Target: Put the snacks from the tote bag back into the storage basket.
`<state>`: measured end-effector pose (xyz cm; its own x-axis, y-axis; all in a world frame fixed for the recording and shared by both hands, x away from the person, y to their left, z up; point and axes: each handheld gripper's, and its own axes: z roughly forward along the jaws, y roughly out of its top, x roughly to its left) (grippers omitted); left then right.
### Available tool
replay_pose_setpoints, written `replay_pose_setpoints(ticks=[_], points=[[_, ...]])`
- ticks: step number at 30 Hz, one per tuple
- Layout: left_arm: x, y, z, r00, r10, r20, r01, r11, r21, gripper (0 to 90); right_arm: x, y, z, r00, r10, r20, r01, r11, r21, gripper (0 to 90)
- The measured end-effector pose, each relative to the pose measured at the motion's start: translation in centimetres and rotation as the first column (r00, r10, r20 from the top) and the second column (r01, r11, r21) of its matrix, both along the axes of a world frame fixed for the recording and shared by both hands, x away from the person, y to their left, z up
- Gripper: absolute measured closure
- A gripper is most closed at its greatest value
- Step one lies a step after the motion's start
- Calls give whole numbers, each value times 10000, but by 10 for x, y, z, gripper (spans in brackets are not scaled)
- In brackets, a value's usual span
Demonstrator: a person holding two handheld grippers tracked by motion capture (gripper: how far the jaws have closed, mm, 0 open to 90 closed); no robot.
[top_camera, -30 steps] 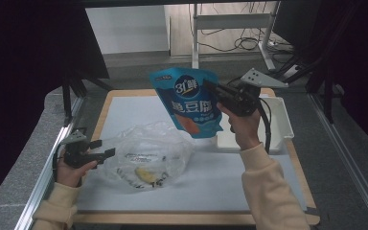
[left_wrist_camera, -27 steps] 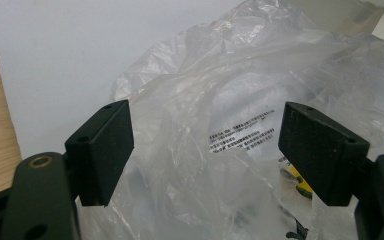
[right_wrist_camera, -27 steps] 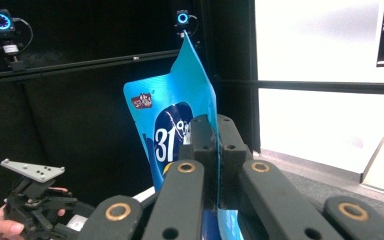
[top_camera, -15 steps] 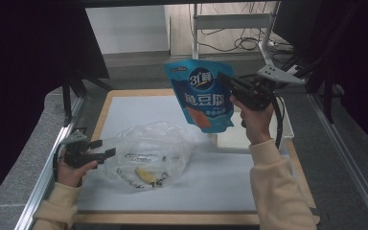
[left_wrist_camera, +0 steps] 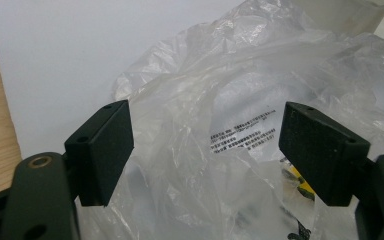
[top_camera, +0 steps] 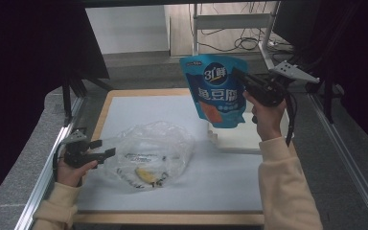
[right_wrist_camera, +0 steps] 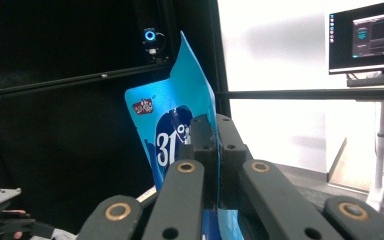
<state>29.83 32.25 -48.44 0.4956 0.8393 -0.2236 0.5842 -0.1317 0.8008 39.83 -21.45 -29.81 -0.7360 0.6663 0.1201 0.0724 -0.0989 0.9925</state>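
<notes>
1. At the lower left of the high view the left gripper (top_camera: 106, 147) lies low over the table, held in the person's left hand (top_camera: 69, 168). Its jaws stand apart and point rightward at the plastic bag.
2. In the left gripper view the two black pads are wide apart, one at lower left and one at lower right, with crumpled film of the clear plastic bag (left_wrist_camera: 240, 130) between them; neither pad presses on it.
3. The clear plastic bag (top_camera: 151, 153) lies crumpled on the white mat (top_camera: 143, 108) at centre left of the high view. A printed label and something yellow show through the film.
4. Right of centre, in the upper half of the high view, the blue pouch (top_camera: 218, 88) hangs in the air, clear of the table, its white lettering facing the camera.
5. The right gripper (top_camera: 237, 76) is clamped on the pouch's upper right edge; in the right gripper view the jaws meet on the blue pouch (right_wrist_camera: 180, 130) with the film pinched between them.
6. Below the pouch, at centre right, a white tray (top_camera: 242, 139) sits on the mat, beside the right forearm (top_camera: 282, 177).
</notes>
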Motion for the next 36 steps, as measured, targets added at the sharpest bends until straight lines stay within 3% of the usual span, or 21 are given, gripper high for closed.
replay_pose_setpoints(ticks=[10,21,36], points=[[0,0,0,10000,34,25,-34,10000,-26,221,8,-18,-7,9982,-559,-216,561,9984,115,891],[0,0,0,10000,20,10,-20,10000,-12,223,16,-29,-13,9945,-1030,-198,1027,9946,-129,890],[0,1,-1,10000,35,-12,-35,10000,17,223,44,-31,-50,9877,-1358,-776,1332,9904,-368,890]])
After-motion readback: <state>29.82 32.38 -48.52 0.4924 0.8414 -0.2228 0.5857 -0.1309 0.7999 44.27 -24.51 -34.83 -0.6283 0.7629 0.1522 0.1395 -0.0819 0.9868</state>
